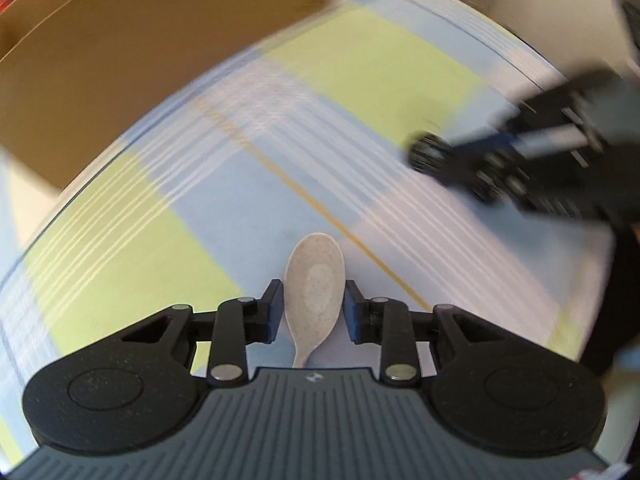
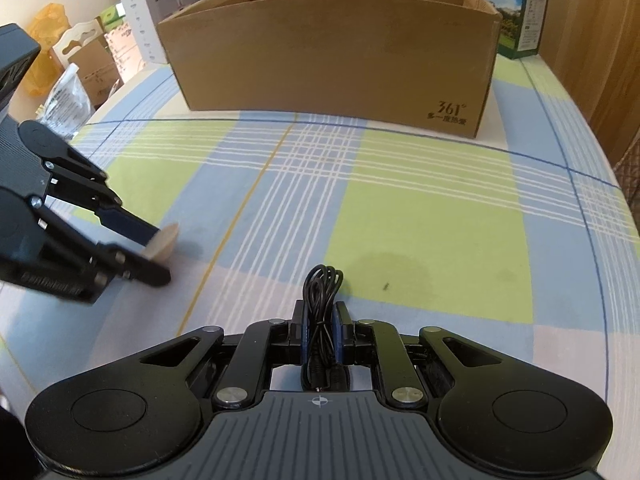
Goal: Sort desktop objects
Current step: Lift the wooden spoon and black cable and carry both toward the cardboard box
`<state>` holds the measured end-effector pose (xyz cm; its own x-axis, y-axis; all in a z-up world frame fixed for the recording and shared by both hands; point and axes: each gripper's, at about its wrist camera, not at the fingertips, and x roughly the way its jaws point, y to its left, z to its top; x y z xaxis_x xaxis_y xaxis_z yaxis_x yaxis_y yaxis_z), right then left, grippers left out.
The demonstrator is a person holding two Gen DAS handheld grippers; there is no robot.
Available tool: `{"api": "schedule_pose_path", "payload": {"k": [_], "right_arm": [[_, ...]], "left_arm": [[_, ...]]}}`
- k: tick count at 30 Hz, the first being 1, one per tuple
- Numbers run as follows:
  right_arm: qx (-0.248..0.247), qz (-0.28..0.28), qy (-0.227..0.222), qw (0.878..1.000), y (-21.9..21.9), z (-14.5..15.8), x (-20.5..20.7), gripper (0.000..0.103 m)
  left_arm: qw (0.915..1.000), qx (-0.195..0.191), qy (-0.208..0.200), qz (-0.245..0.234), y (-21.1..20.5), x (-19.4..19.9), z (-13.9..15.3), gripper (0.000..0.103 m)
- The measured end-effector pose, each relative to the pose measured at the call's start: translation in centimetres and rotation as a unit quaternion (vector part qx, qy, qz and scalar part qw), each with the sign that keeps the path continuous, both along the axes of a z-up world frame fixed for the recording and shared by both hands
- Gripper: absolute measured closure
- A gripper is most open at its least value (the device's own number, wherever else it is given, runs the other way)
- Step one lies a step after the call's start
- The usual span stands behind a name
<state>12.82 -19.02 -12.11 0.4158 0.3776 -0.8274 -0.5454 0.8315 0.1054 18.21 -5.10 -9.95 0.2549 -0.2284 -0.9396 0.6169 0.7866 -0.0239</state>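
My left gripper (image 1: 314, 300) is shut on a speckled beige spoon (image 1: 316, 276), bowl pointing forward, held above the plaid tablecloth (image 1: 360, 60). The right wrist view shows that same left gripper (image 2: 162, 254) at the left with the spoon (image 2: 164, 242) between its tips. Between the blue pads of my right gripper (image 2: 322, 320) sits a coiled black cable (image 2: 323, 280), and the gripper is shut on it; its plugs hang back toward the camera. In the left wrist view the right gripper (image 1: 460, 160) is a blur at the right. An open brown cardboard box (image 2: 328, 52) stands ahead.
The cardboard box (image 1: 120, 60) fills the upper left of the left wrist view. Behind and left of it stand several product boxes (image 2: 140, 20) and bags (image 2: 64, 92); a green carton (image 2: 524, 12) is at the back right. A faint stain (image 2: 392, 272) marks the cloth.
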Motion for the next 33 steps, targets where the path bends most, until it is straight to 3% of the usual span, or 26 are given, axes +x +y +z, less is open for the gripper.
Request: {"api": "schedule_pose_path", "payload": {"k": [5,9,16,19,25,33], "right_arm": [[0.008,-0.008,-0.003,1.000,-0.2,-0.1,0.2,0.094],[0.009,-0.010,-0.006,1.000,-0.3,-0.2,0.2,0.094],[0.004,-0.002,-0.018,1.000,-0.2,-0.3,-0.1,0.094],[0.000,-0.003,-0.024,1.000,-0.1,-0.4,-0.2,0.094],[0.003,-0.013,-0.027,1.000,-0.1,-0.4,-0.3,0.093],[-0.014,-0.004,-0.042,0.999,0.4,-0.5,-0.9,0.091]], "left_arm": [[0.9923,-0.044,-0.011,0.115,0.8,0.7,0.1,0.077],[0.9869,-0.074,-0.042,0.137,1.6,0.0,-0.1,0.077],[0.9853,-0.118,-0.074,0.099,2.6,-0.8,-0.5,0.063],[0.9847,-0.121,-0.093,0.084,2.5,-1.3,-0.9,0.063],[0.9854,-0.070,-0.155,0.010,0.9,-3.1,-1.5,0.066],[0.9857,-0.082,-0.145,0.025,1.2,-2.7,-1.6,0.074]]}}
